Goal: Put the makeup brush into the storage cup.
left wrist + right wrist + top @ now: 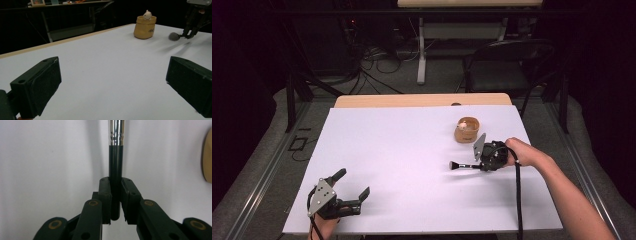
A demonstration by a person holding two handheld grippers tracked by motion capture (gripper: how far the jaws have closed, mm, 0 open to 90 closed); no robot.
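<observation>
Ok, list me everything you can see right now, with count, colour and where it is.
table: one, white top with a wooden far edge, centre.
pouch: one, tan, open at the top with a small pale thing inside, far right of the table.
brush: one, black handle, silver collar, dark bristles, held low over the table in front of the pouch.
chair: one, black, behind the table.
left gripper: one, black, near left of the table, jaws wide apart.
right gripper: one, black, clamped on the brush handle.
</observation>
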